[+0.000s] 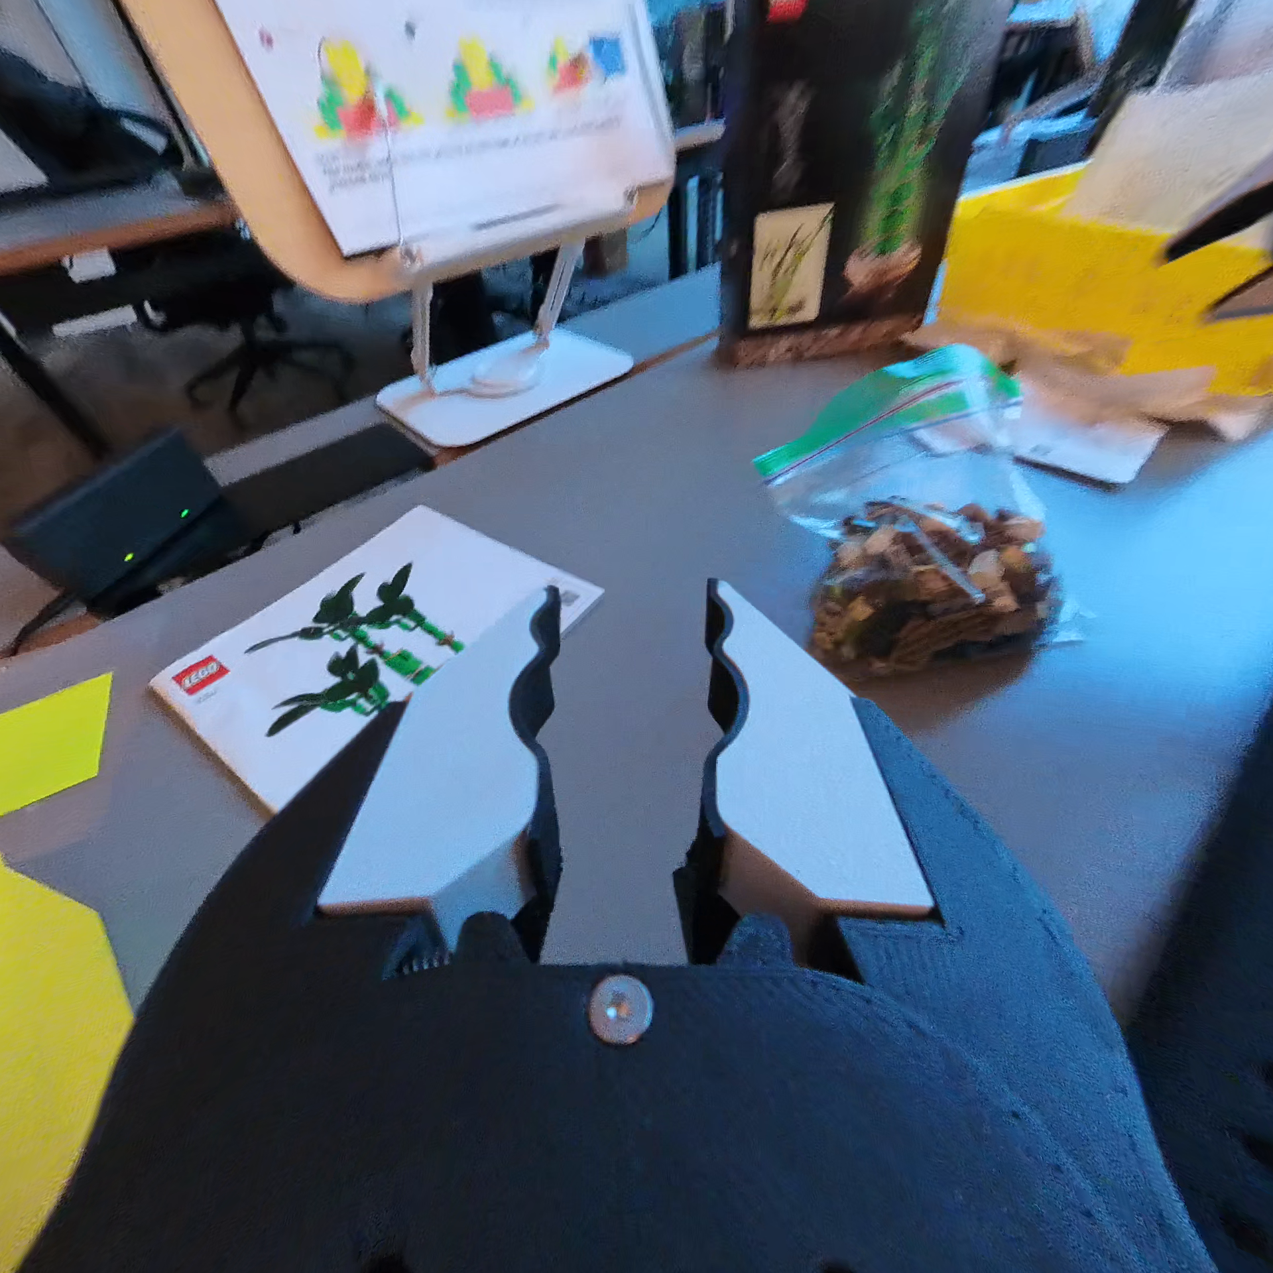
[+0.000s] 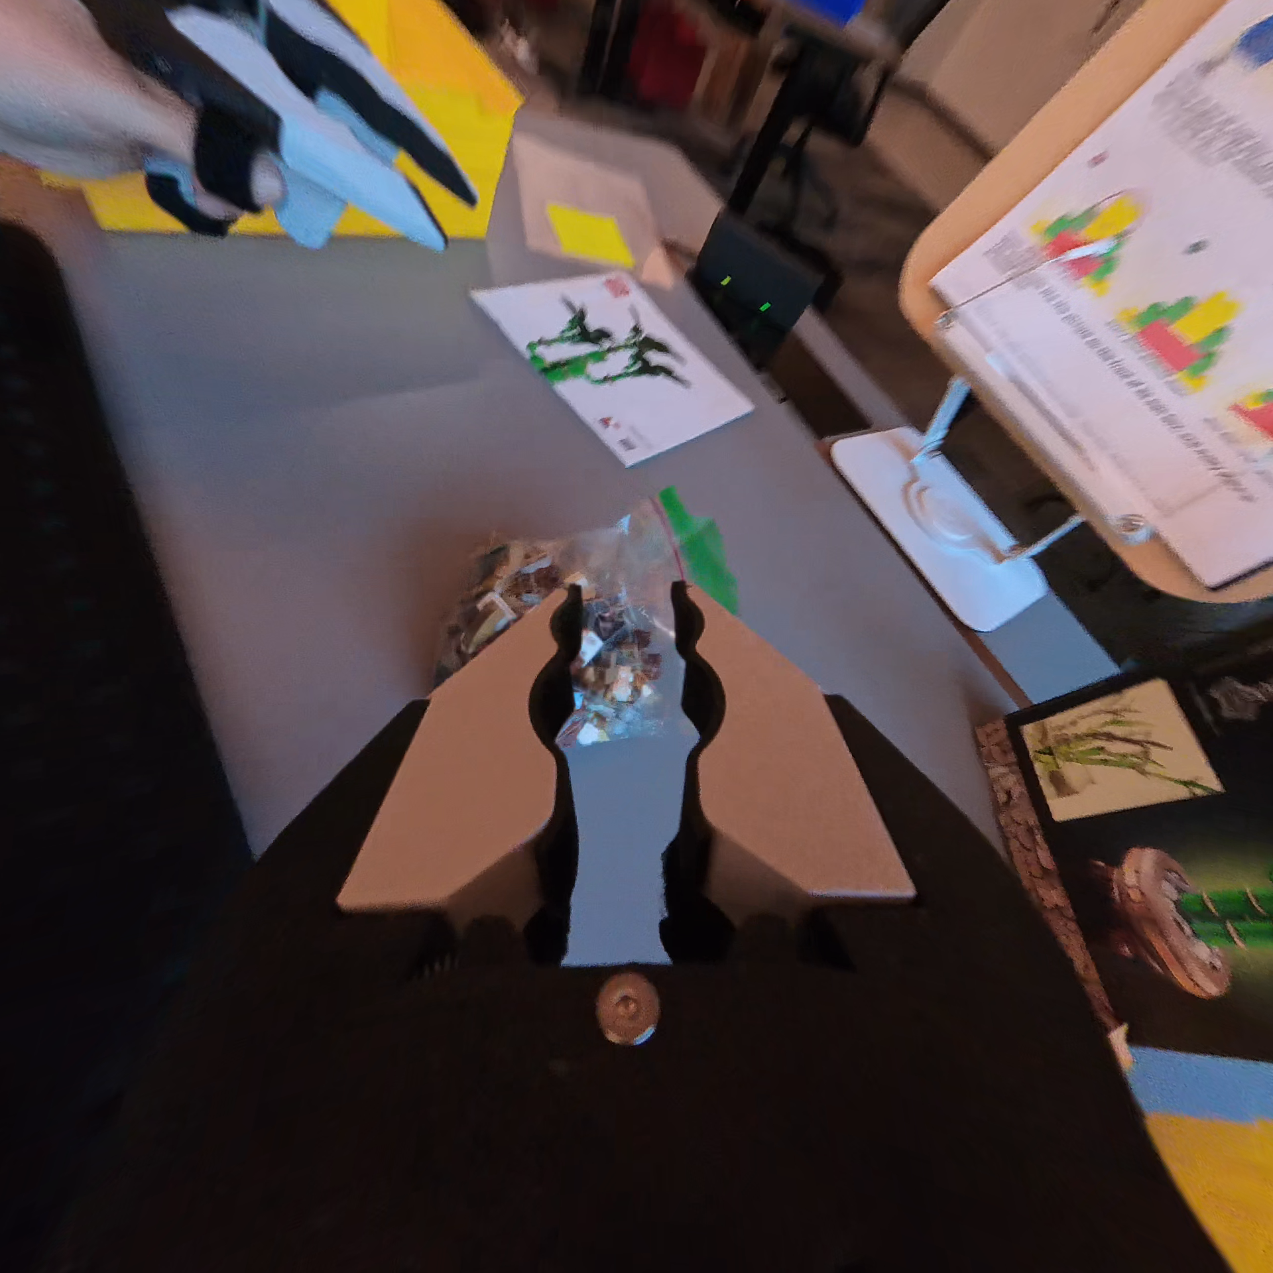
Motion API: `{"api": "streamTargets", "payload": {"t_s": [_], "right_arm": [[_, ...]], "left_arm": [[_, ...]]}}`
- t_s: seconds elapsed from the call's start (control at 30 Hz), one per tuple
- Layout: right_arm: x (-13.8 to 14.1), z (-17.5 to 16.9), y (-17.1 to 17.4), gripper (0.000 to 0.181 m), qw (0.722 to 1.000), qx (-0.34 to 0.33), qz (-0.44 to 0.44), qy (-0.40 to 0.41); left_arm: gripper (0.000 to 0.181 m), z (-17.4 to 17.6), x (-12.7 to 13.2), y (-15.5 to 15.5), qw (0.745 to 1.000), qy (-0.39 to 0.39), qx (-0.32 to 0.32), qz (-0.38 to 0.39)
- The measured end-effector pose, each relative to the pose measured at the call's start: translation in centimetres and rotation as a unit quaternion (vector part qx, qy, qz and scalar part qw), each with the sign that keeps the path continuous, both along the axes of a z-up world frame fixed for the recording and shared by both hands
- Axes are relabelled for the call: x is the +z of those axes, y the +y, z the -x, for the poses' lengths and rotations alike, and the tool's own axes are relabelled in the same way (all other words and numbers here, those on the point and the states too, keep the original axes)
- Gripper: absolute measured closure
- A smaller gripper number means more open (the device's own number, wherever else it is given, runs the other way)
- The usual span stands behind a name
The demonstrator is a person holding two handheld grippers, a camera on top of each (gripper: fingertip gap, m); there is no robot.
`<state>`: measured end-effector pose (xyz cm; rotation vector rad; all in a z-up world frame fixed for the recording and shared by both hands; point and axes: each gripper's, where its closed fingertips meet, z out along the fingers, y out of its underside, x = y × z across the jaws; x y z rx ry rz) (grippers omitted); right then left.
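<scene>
A clear zip bag (image 1: 930, 572) with a green top strip holds several brown and tan brick pieces and lies on the grey table (image 1: 654, 496). My left gripper (image 1: 630, 596) is open and empty above the table, between the bag on its right and a white instruction booklet (image 1: 358, 640) on its left. My right gripper (image 2: 623, 596) is open and empty, hovering just above the same bag (image 2: 606, 620), with the bag showing between its fingers. The left gripper (image 2: 441, 207) also shows at the top left of the right wrist view, held by a hand.
A tablet-like stand (image 1: 448, 138) with a white base (image 1: 503, 392) stands at the table's far edge. A dark product box (image 1: 826, 207) and a yellow box (image 1: 1102, 289) stand behind the bag. Yellow sheets (image 1: 48, 744) lie left. A black device (image 1: 117, 523) sits off the table. The left gripper's tips are roughly 25 centimetres from the right gripper's. It is some 40 centimetres from my left tips to the black device (image 1: 117, 523). Look for it in the right wrist view (image 2: 744, 268) too.
</scene>
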<state>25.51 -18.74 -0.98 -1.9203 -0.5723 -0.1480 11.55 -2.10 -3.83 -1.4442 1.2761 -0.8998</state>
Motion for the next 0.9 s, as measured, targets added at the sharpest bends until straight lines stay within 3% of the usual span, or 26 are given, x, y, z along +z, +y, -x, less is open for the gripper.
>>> {"api": "streamTargets", "payload": {"t_s": [0.1,0.27,0.4,0.5,0.67,0.83,0.9], "right_arm": [[-0.1,-2.1,-1.3,0.155,0.998,-0.049,-0.048,0.010],[-3.2,-3.8,-1.2,0.153,0.990,-0.081,-0.053,0.106],[-3.6,-3.7,-0.4,0.154,0.985,-0.085,-0.099,0.115],[-4.9,-3.4,-0.4,0.153,0.988,-0.081,-0.077,0.105],[-5.9,-2.3,-0.5,0.154,0.988,-0.058,-0.061,0.127],[-5.8,-2.0,-0.6,0.154,0.989,-0.049,-0.061,0.129],[-5.8,-1.9,-0.6,0.154,0.988,-0.046,-0.060,0.135]], "left_arm": [[0.130,-1.9,-1.2,2.4,0.999,0.029,0.014,-0.014],[0.117,-4.7,-5.3,5.6,0.991,0.128,0.040,0.002],[0.103,-7.1,-6.9,7.9,0.988,0.115,0.092,0.042],[0.084,-9.3,-8.4,8.0,0.987,0.143,0.073,0.019],[0.096,-10.7,-10.3,7.7,0.978,0.208,0.011,-0.028],[0.102,-10.3,-12.1,8.2,0.974,0.226,-0.020,-0.001],[0.114,-10.1,-12.2,9.0,0.976,0.219,-0.010,0.007]]}}
